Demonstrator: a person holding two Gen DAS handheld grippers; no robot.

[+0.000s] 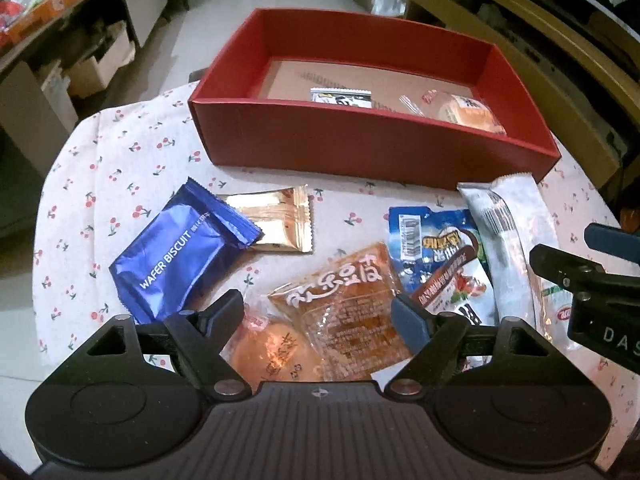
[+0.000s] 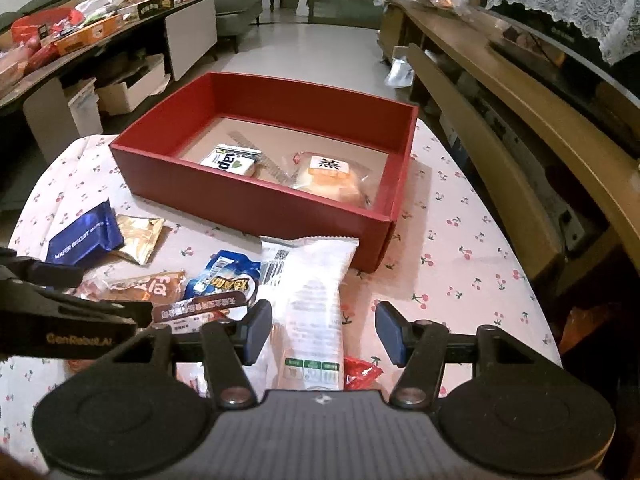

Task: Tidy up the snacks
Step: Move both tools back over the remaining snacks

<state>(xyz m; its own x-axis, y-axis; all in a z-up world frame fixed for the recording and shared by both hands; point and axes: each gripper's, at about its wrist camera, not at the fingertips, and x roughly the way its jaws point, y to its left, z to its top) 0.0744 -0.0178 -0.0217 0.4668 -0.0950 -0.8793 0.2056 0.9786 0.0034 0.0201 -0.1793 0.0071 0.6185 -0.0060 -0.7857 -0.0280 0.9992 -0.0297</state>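
Note:
A red box point(image 1: 360, 152) point(image 2: 256, 204) stands at the back of the table and holds a small white packet point(image 2: 230, 160) and a wrapped bun point(image 2: 332, 180). My left gripper point(image 1: 320, 316) is open above an orange snack packet point(image 1: 348, 308) and a wrapped bun point(image 1: 272, 352). A blue wafer biscuit pack point(image 1: 180, 256) and a gold packet point(image 1: 280, 220) lie to its left. My right gripper point(image 2: 324, 330) is open over a long white packet point(image 2: 308, 300), also in the left wrist view point(image 1: 508, 232). A blue and brown packet point(image 1: 440, 256) point(image 2: 224, 284) lies between.
The round table has a cherry-print cloth point(image 2: 460, 240). A small red wrapper point(image 2: 360, 372) lies by the white packet. A wooden sideboard point(image 2: 520, 120) stands to the right, a cluttered counter point(image 2: 80, 32) to the left. The other gripper shows at each view's edge.

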